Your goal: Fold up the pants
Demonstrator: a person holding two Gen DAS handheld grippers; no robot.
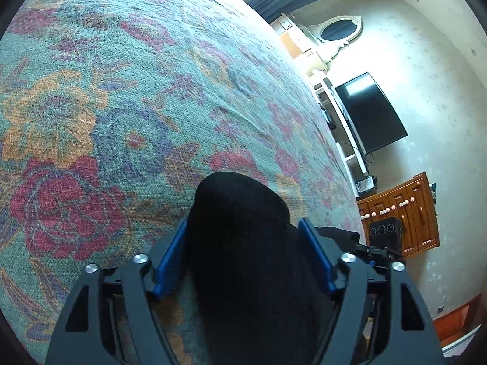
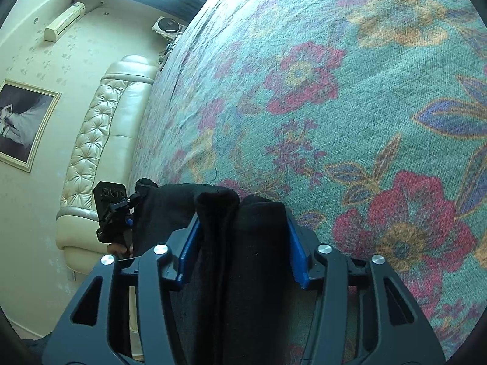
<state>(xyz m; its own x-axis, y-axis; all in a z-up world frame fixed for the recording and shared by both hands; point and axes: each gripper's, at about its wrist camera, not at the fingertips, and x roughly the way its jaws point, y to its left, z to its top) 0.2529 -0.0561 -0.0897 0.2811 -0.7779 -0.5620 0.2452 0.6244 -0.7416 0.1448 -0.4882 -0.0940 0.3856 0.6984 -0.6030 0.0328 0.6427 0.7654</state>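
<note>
From the left wrist camera, the left gripper (image 1: 243, 258) has its blue fingers (image 1: 170, 261) closed part-way onto a thick bunch of the black pants (image 1: 240, 228), held above the floral bedspread (image 1: 121, 91). The bunch fills the gap and bulges past the fingertips, so a slip is the risk here: soft cloth could creep out if the two hands pull apart unevenly. The right gripper's body shows just beyond, to the right.

From the right wrist camera, the right gripper (image 2: 240, 243) likewise clamps a doubled fold of the pants (image 2: 243, 243), two layers standing side by side between the fingers (image 2: 296, 252). The cloth runs leftward to the other gripper, so the held edge probably lies across both hands, side to side. Uneven lowering could skew the fold or drop a crease onto the bed.
</note>
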